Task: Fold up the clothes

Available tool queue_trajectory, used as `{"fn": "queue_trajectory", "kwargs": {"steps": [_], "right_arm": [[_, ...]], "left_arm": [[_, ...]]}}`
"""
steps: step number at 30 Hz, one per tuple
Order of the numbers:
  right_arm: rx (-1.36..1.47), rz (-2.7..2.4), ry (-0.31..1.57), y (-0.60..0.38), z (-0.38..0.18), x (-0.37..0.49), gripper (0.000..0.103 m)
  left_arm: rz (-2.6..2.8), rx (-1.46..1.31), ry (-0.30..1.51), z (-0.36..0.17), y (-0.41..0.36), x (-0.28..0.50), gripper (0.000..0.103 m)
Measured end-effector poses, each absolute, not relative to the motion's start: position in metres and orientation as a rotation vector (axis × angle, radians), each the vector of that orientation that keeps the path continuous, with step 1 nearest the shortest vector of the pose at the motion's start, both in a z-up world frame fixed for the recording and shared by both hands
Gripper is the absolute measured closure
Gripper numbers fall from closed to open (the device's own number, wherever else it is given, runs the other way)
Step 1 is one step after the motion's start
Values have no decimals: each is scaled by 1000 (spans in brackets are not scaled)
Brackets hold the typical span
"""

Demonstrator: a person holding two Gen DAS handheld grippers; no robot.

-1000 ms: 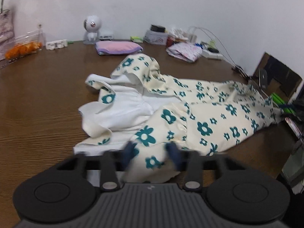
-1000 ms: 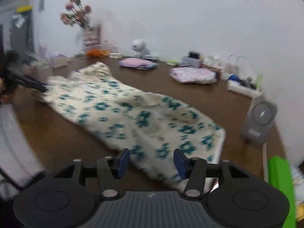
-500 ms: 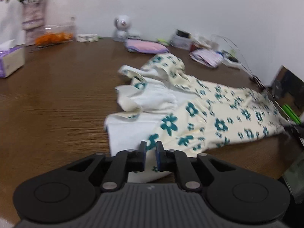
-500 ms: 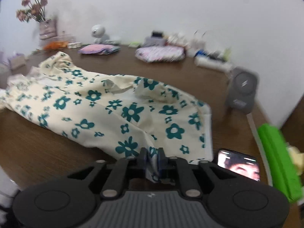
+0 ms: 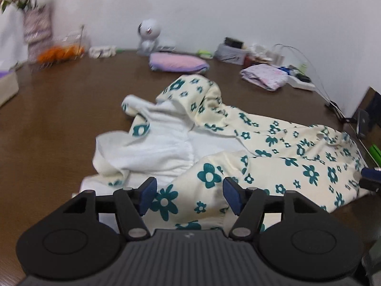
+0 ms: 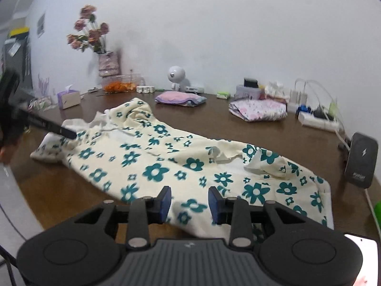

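Left wrist view:
left gripper (image 5: pixel 188 196): jaws apart, over near hem, nothing held.
floral garment (image 5: pixel 273 157): crumpled on brown table (image 5: pixel 59 119), white lining exposed.

Right wrist view:
right gripper (image 6: pixel 189 201): jaws apart, empty, above garment edge.
floral garment (image 6: pixel 166 164): spread lengthwise across table (image 6: pixel 297 140).

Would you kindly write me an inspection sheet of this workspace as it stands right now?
Surface: brown wood-grain table, bare toward the left.
Job's things: floral garment lies spread and rumpled, its white lining turned out at one end; two folded piles, purple and pink, sit near the wall.
Clutter: vase of flowers, tissue box, white figurine, container of orange items, charger stand, phone.
Grippers: left gripper open over the garment's edge; right gripper open over the opposite edge; neither grips cloth.
Cables: white leads and a power strip by the wall.
Surroundings: plain white wall.
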State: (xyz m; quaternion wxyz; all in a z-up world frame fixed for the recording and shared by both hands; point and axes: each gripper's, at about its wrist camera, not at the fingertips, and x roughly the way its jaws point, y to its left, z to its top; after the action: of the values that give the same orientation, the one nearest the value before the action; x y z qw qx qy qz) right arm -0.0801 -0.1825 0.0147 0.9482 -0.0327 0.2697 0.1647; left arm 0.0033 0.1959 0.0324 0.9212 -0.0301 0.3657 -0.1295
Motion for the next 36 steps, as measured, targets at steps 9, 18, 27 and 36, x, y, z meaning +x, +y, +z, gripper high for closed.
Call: {"fn": "queue_trajectory", "kwargs": {"steps": [9, 18, 27, 36], "right_arm": [[-10, 371, 595, -171, 10, -51, 71], [-87, 388, 708, -162, -3, -41, 75], [-175, 489, 734, -209, 63, 39, 60], [-400, 742, 934, -180, 36, 139, 60]], "left_arm": [[-222, -39, 745, 27, 190, -17, 93], [-252, -69, 788, 30, 209, -27, 90], [-419, 190, 581, 99, 167, 80, 20], [-771, 389, 700, 73, 124, 209, 20]]}}
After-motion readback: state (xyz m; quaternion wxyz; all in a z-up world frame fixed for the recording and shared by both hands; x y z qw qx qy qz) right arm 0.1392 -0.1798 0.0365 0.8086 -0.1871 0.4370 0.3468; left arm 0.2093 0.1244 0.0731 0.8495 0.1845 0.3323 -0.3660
